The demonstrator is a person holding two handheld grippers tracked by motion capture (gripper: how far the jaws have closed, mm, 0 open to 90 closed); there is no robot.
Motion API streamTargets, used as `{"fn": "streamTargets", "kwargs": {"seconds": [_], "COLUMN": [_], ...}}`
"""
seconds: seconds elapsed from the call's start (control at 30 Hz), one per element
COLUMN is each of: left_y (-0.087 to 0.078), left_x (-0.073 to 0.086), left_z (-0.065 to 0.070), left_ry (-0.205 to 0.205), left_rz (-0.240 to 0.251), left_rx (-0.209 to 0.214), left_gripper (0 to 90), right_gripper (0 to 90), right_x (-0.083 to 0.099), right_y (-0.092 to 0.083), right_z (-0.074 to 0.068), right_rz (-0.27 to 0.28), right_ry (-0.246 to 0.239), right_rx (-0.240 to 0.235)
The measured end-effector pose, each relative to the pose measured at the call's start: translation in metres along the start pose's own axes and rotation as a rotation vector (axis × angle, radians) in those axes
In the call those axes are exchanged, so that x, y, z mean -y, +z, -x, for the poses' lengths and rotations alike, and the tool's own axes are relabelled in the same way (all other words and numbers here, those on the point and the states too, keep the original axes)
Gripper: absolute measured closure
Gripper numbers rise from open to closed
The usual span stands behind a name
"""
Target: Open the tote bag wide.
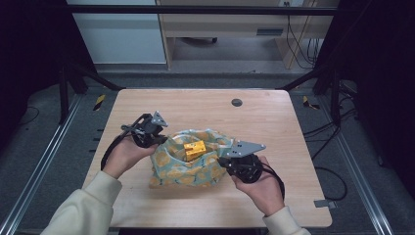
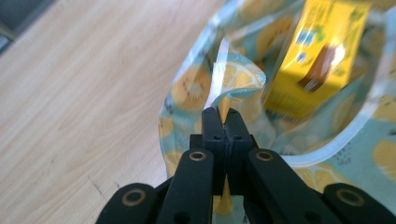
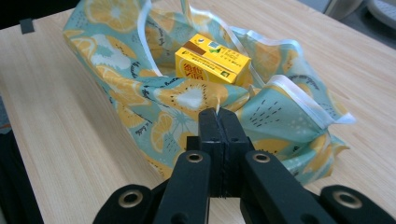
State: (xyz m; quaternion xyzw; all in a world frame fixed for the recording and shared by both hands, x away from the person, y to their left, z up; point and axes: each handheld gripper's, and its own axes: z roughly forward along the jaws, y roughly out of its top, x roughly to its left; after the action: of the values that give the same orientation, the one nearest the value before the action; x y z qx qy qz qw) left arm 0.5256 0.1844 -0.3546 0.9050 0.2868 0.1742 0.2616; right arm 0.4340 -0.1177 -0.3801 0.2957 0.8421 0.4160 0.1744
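Note:
A fruit-print bag (image 1: 188, 164), teal with orange slices, lies open in the middle of the wooden table (image 1: 274, 122). Inside its mouth sits a yellow drink carton (image 1: 194, 150), seen close in the right gripper view (image 3: 212, 59) and blurred in the left gripper view (image 2: 322, 56). My left gripper (image 1: 157, 141) pinches the bag's left rim; its jaws are shut on a fold of fabric (image 2: 223, 112). My right gripper (image 1: 226, 160) holds the bag's right side, jaws shut on the cloth (image 3: 217, 113). The two grippers hold the bag's mouth spread apart.
A round cable hole (image 1: 237, 102) is in the table's far part. A small grey tab (image 1: 323, 203) sticks out at the table's right front edge. Bare wood surrounds the bag on all sides. Metal frame rails run along both sides of the table.

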Motion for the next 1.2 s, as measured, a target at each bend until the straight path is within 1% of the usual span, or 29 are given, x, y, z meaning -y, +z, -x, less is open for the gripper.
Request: {"fn": "streamTargets", "kwargs": {"seconds": [0.03, 0.07, 0.1, 0.13, 0.17, 0.2, 0.3, 0.43, 0.47, 0.5, 0.53, 0.57, 0.63, 0.67, 0.7, 0.77, 0.8, 0.83, 0.87, 0.9, 1.1, 1.13, 1.17, 1.2], "left_y": [-0.005, -0.005, -0.014, -0.019, -0.019, -0.028, -0.040, -0.053, -0.053, -0.058, -0.058, -0.063, -0.066, -0.066, -0.067, -0.069, -0.069, -0.070, -0.070, -0.070, -0.066, -0.066, -0.067, -0.068], "left_x": [0.000, 0.000, -0.001, -0.001, -0.001, -0.001, 0.001, 0.003, 0.003, 0.006, 0.006, 0.010, 0.013, 0.013, 0.017, 0.021, 0.021, 0.024, 0.024, 0.028, 0.041, 0.041, 0.047, 0.050], "left_z": [0.000, 0.000, 0.001, 0.001, 0.001, 0.002, 0.005, 0.011, 0.011, 0.013, 0.013, 0.016, 0.019, 0.019, 0.024, 0.030, 0.030, 0.034, 0.034, 0.037, 0.042, 0.042, 0.041, 0.042], "left_ry": [-0.007, -0.007, -0.026, -0.033, -0.033, -0.030, -0.025, -0.020, -0.020, -0.035, -0.035, -0.042, -0.044, -0.044, -0.041, -0.033, -0.033, -0.032, -0.032, -0.028, -0.026, -0.026, -0.040, -0.044], "left_rz": [0.028, 0.028, 0.078, 0.096, 0.096, 0.120, 0.162, 0.212, 0.212, 0.243, 0.243, 0.265, 0.282, 0.282, 0.293, 0.300, 0.300, 0.308, 0.308, 0.305, 0.291, 0.291, 0.302, 0.305], "left_rx": [0.000, 0.000, -0.003, 0.000, 0.000, 0.008, 0.012, 0.015, 0.015, 0.026, 0.026, 0.040, 0.058, 0.058, 0.074, 0.078, 0.078, 0.090, 0.090, 0.100, 0.126, 0.126, 0.127, 0.130], "left_gripper": [90.0, 90.0, 90.0, 90.0, 90.0, 90.0, 90.0, 90.0, 90.0, 90.0, 90.0, 90.0, 90.0, 90.0, 90.0, 90.0, 90.0, 90.0, 90.0, 90.0, 90.0, 90.0, 90.0, 90.0], "right_gripper": [90.0, 90.0, 90.0, 90.0, 90.0, 90.0, 90.0, 89.8, 89.8, 89.6, 89.6, 89.4, 89.3, 89.3, 89.2, 89.2, 89.2, 89.2, 89.1, 89.1, 89.4, 89.4, 89.8, 90.0], "right_x": [0.000, 0.001, 0.001, 0.001, 0.002, 0.002, 0.004, 0.007, 0.007, 0.009, 0.009, 0.013, 0.016, 0.016, 0.020, 0.025, 0.025, 0.031, 0.033, 0.035, 0.049, 0.049, 0.054, 0.055], "right_y": [-0.002, -0.004, -0.006, -0.007, -0.008, -0.010, -0.015, -0.021, -0.021, -0.026, -0.026, -0.030, -0.033, -0.033, -0.036, -0.038, -0.038, -0.039, -0.039, -0.039, -0.035, -0.035, -0.033, -0.032], "right_z": [0.000, 0.000, 0.000, 0.000, 0.000, -0.001, -0.001, -0.003, -0.003, -0.005, -0.005, -0.007, -0.009, -0.009, -0.012, -0.014, -0.014, -0.016, -0.017, -0.018, -0.015, -0.015, -0.015, -0.015], "right_rz": [0.002, 0.006, 0.011, 0.012, 0.015, 0.019, 0.032, 0.045, 0.045, 0.058, 0.058, 0.069, 0.071, 0.071, 0.074, 0.072, 0.072, 0.066, 0.064, 0.056, 0.031, 0.031, 0.029, 0.029], "right_ry": [-0.001, 0.002, 0.001, 0.000, 0.000, 0.000, -0.005, -0.001, -0.001, -0.003, -0.003, -0.005, -0.001, -0.001, -0.002, -0.001, -0.001, -0.005, -0.004, -0.001, 0.018, 0.018, 0.031, 0.034], "right_rx": [0.005, 0.010, 0.019, 0.023, 0.028, 0.033, 0.050, 0.072, 0.072, 0.084, 0.084, 0.094, 0.098, 0.098, 0.099, 0.098, 0.098, 0.098, 0.097, 0.094, 0.083, 0.083, 0.071, 0.065]}}
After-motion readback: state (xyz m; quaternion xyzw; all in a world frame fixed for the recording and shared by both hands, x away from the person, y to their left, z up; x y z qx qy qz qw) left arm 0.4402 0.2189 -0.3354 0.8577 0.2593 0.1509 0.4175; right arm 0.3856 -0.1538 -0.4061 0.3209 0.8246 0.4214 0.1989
